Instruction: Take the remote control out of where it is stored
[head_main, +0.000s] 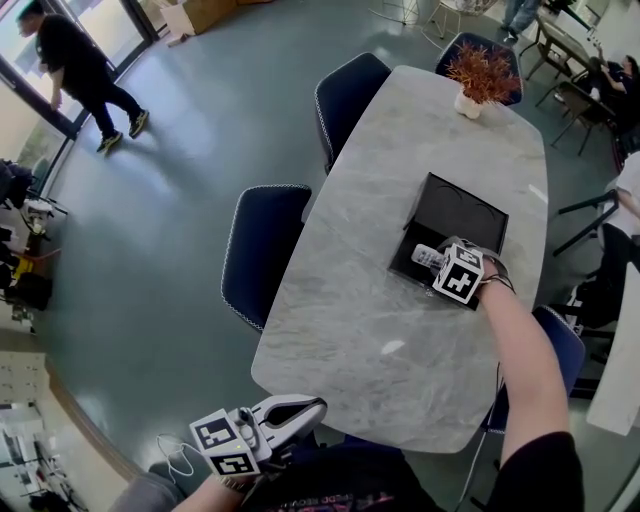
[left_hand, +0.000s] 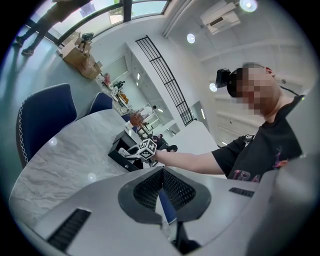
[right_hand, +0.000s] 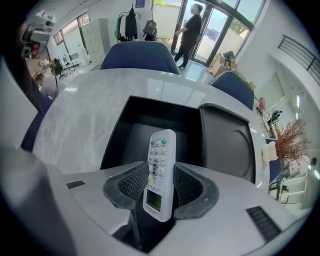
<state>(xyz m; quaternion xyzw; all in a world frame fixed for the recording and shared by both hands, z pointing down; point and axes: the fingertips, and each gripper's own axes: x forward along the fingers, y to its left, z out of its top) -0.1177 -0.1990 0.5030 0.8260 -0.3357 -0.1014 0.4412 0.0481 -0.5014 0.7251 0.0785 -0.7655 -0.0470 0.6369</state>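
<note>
White remote: slim white plastic remote control (right_hand: 159, 175) with green buttons, raised above the open black rectangular box (right_hand: 131, 131).
Right gripper (right_hand: 161, 181): jaws wide, both ribbed pads clamped on the remote's long sides.
Left gripper (left_hand: 161, 174): jaws together, empty, by the near table edge.
Table: pale grey marble table top (head_main: 400, 170) carries the box.

The pale grey, marble-patterned tabletop (head_main: 380, 300) carries a black box (head_main: 455, 215) lying open near its right edge. A small white vase (head_main: 468, 103) of rust-coloured dried branches stands at the far end, well apart.
</note>
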